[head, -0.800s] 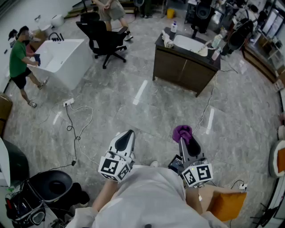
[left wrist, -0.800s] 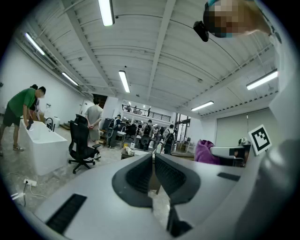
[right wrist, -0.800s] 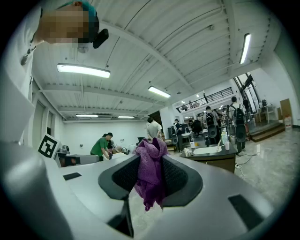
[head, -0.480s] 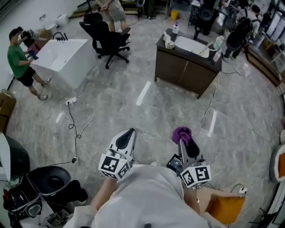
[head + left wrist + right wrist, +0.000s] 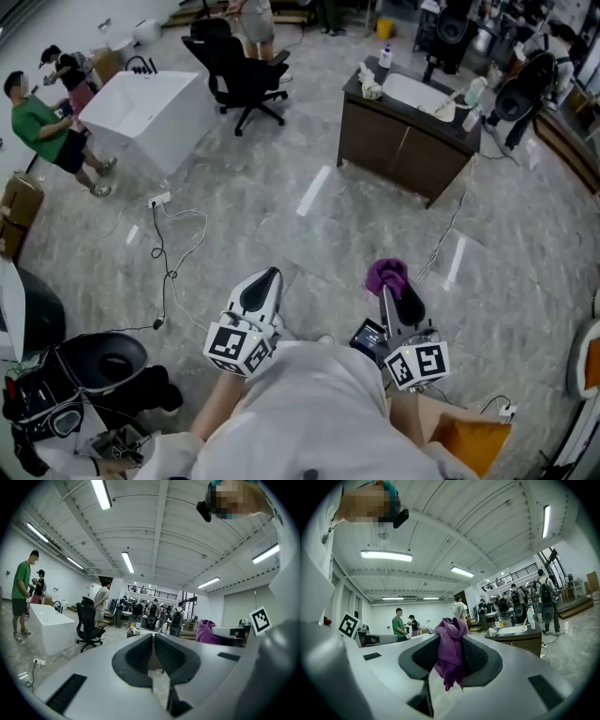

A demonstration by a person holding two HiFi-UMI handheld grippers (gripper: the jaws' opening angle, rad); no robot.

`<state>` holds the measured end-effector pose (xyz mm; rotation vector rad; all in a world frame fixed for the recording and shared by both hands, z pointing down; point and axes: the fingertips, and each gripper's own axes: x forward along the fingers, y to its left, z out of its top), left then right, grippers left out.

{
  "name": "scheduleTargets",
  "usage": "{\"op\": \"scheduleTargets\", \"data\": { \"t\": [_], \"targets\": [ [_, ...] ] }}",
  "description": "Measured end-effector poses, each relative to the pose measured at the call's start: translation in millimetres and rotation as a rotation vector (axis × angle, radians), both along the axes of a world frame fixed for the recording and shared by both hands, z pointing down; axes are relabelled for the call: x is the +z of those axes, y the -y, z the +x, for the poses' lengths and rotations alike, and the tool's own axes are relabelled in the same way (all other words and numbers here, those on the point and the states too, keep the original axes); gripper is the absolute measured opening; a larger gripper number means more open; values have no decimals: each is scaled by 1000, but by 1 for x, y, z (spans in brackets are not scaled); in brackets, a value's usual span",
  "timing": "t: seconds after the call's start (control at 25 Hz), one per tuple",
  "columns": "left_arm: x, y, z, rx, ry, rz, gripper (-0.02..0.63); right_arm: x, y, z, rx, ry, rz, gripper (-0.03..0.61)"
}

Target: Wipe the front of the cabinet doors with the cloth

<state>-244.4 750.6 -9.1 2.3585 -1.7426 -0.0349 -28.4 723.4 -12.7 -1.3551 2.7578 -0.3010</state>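
Note:
A purple cloth (image 5: 386, 276) is bunched between the jaws of my right gripper (image 5: 392, 289), which is shut on it; in the right gripper view the cloth (image 5: 451, 651) hangs down between the black pads. My left gripper (image 5: 264, 286) is held beside it, shut with nothing in it, its jaws together in the left gripper view (image 5: 153, 656). The dark cabinet (image 5: 405, 141) with two front doors and a white sink top stands a few steps ahead across the floor, also seen small in the right gripper view (image 5: 519, 637). Both grippers are far from the doors.
Bottles and a rag sit on the cabinet top (image 5: 382, 58). A black office chair (image 5: 234, 70) and a white bathtub (image 5: 145, 108) stand far left, with two people (image 5: 42, 117) beside it. A cable and power strip (image 5: 161, 199) lie on the floor. A black bin (image 5: 98, 361) is near left.
The head view has shifted a little, so the cabinet and bathtub sit slightly further right and lower. Both grippers keep their pose, the cloth still held.

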Motion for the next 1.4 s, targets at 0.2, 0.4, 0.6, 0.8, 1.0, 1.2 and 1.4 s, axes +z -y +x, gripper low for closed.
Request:
{"op": "scheduleTargets", "data": {
  "t": [0.2, 0.4, 0.6, 0.8, 1.0, 1.2, 1.4],
  "targets": [
    [1, 5, 7, 4, 8, -3, 21, 3, 1, 2, -23, -4, -6, 143],
    [2, 11, 18, 18, 30, -2, 21, 11, 10, 12, -20, 26, -43, 147],
    [11, 24, 6, 25, 46, -23, 21, 14, 27, 1, -8, 34, -65, 147],
    [22, 58, -21, 30, 22, -31, 21, 21, 54, -25, 1, 25, -77, 147],
    [28, 118, -56, 65, -32, -28, 21, 21, 105, -57, 57, 16, -81, 147],
    [24, 183, -109, 77, -86, -21, 21, 4, 157, -105, 94, -15, -48, 147],
    [20, 235, -147, 144, -81, -5, 21, -4, 197, -135, 169, -39, -33, 147]
  ]
}}
